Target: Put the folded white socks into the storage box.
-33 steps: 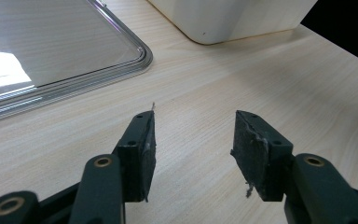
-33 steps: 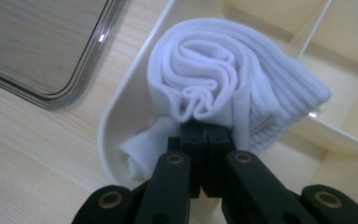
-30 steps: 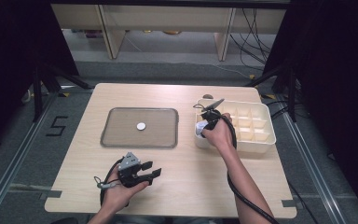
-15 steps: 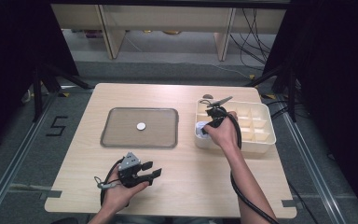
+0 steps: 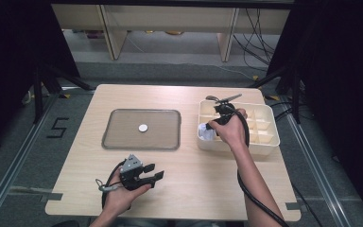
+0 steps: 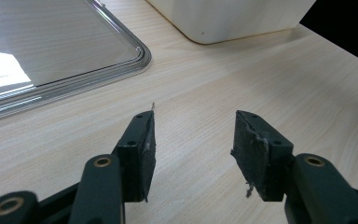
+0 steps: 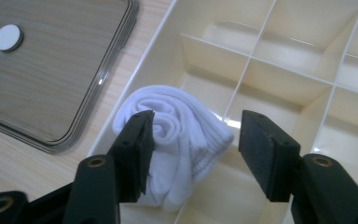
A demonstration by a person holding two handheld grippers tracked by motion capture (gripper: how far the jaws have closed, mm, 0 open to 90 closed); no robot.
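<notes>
A rolled white sock lies in the front-left compartment of the cream divided box; in the high view the sock shows at that box corner. My right gripper hovers just above it. Its jaws have just been opening and now stand wide, with the sock below and between them and the pads not pressing on it. From above, the right gripper is over the box's left end. My left gripper rests low over the near table, open and holding nothing; its pads frame bare wood.
A shallow grey tray sits left of the box with a small white disc at its middle; the tray and disc also appear beside the box. The box's other compartments hold nothing. The tray's corner lies ahead of the left gripper.
The right gripper went from shut on the sock to open, leaving the sock in the box compartment, and the hand rose slightly. The left gripper stayed put.
</notes>
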